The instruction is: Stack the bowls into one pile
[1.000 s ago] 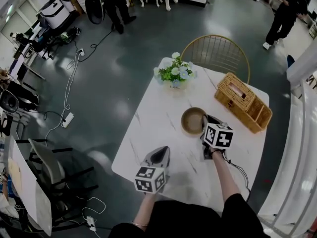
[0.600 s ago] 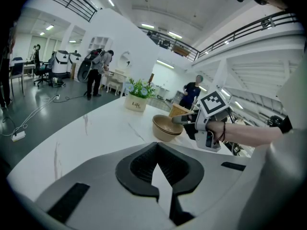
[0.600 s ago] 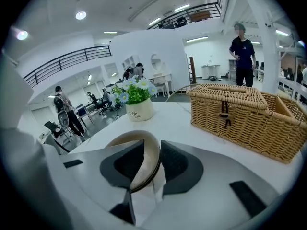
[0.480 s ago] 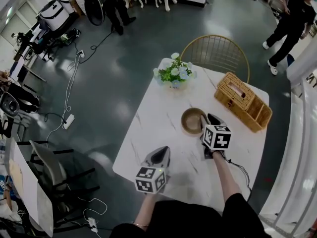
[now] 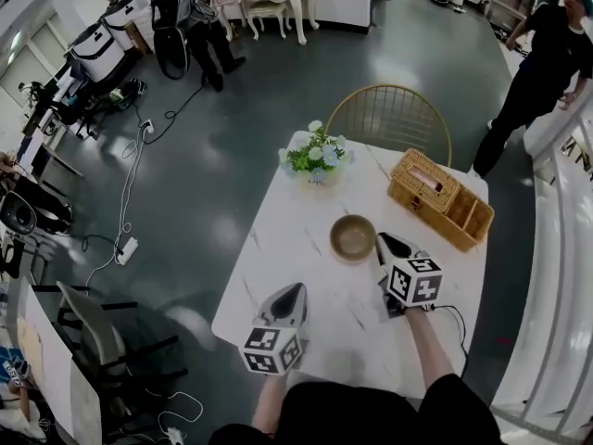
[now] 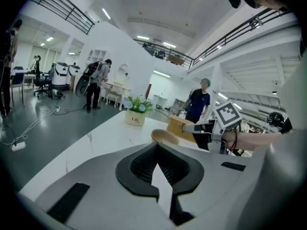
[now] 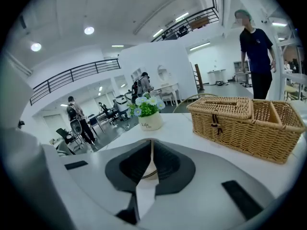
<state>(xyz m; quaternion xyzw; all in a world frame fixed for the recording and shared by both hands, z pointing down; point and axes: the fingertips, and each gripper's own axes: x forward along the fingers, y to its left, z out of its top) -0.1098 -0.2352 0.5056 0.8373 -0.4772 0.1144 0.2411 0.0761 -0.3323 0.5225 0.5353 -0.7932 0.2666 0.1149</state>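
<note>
One brown bowl stands upright on the white marble surface, a little right of its middle, with its mouth facing straight up. It is round, so it has no long side to speak of. From above I cannot tell if other bowls sit inside it.

The right tongs lie just beside the right edge of the bowl, pointing to the far side and tilted downward. Their jaws have just been closing and are now pressed together, with nothing between them. The bowl shows only behind them. The left tongs are at the near left part of the surface, well apart from the bowl, also pressed together and empty.

At the far edge of the surface there is a small pot of flowers, and to the far right a wicker basket with a lid. A gold wire chair stands behind the surface. The floor is dark and shiny, with cables on the left. One person in dark clothes stands at the far right.
</note>
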